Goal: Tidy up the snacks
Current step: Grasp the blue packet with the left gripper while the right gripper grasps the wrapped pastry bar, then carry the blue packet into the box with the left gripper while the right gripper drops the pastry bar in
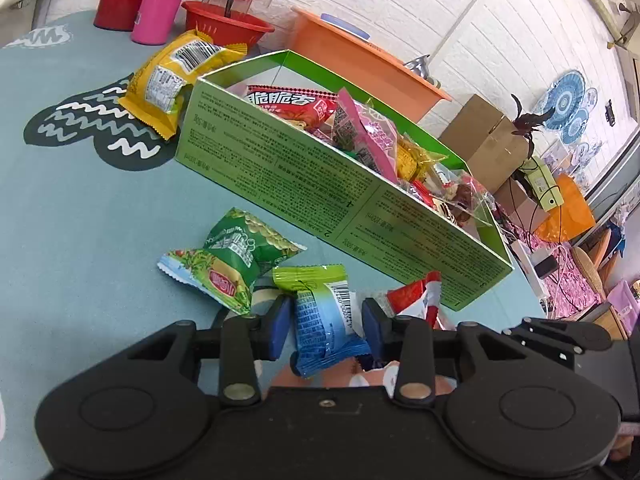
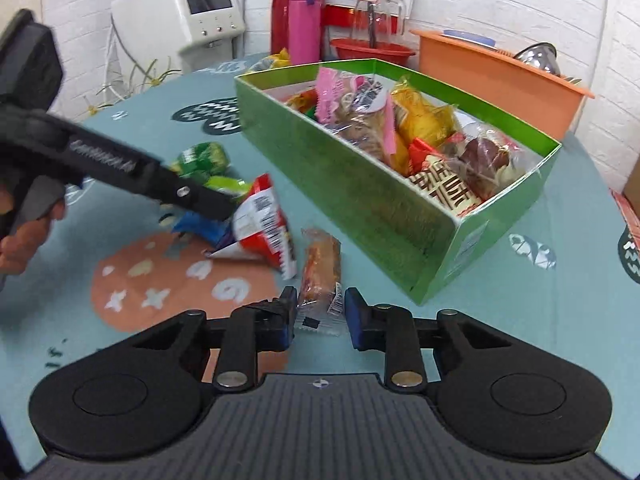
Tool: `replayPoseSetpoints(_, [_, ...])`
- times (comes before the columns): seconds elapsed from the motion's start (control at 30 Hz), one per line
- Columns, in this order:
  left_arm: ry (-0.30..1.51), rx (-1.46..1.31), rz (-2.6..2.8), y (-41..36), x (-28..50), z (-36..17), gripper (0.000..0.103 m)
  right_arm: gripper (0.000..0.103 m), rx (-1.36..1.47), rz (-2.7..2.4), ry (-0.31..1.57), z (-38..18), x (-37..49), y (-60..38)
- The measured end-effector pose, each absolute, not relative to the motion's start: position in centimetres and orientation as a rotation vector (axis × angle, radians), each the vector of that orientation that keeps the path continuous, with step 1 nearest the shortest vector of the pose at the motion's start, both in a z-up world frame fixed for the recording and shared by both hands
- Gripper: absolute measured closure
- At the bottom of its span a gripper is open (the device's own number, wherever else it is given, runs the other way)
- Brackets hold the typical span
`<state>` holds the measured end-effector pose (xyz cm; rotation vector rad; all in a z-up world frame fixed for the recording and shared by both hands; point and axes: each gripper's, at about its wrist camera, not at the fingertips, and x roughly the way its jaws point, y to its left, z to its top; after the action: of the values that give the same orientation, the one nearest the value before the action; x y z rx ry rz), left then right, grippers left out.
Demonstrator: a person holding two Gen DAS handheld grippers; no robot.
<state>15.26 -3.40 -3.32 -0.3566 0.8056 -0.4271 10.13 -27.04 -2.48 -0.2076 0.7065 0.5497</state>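
A green cardboard box (image 1: 304, 184) (image 2: 380, 200) on the teal table holds several snack packets. My left gripper (image 1: 326, 320) is open around a blue-and-green packet (image 1: 322, 320), its jaws on either side and not pressing it. A green pea packet (image 1: 232, 260) and a red-and-white packet (image 1: 416, 296) (image 2: 260, 224) lie beside it. My right gripper (image 2: 320, 312) is open with the near end of a clear-wrapped orange-brown bar (image 2: 322, 272) between its jaws. A yellow packet (image 1: 172, 76) lies beyond the box.
A red bottle (image 2: 286, 4), a pink bottle (image 2: 306, 20), a red basin (image 2: 372, 50) and an orange tub (image 2: 496, 72) stand at the table's back. The left gripper's body (image 2: 120, 172) crosses the right wrist view at the left. Cardboard boxes (image 1: 484, 140) stand on the floor.
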Motion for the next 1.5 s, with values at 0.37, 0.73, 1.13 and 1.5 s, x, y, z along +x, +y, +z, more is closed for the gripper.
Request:
replayPoseSetpoints(0.37, [0.787,-0.316,-0.454,-4.3,14.7,-3.1,0.000,0.052,-0.173,0.516,0.701,-3.1,10.7,-26.8])
replayPoseSetpoints(0.73, [0.799,-0.334,-0.424,-3.2,14.7,-3.2,0.028,0.052,-0.162,0.511,0.695,-3.2,10.6,-27.1])
replayPoseSetpoints(1.13, [0.726,-0.219,-0.467,-4.8,13.4,-3.9,0.029,0.052,-0.153,0.503,0.680,-3.4,10.5,-27.0])
replayPoseSetpoints(1.5, [0.736,-0.294,-0.529,-3.9,12.8,-1.7,0.037,0.070,-0.162,0.510,0.609,-1.5,9.1,-27.2])
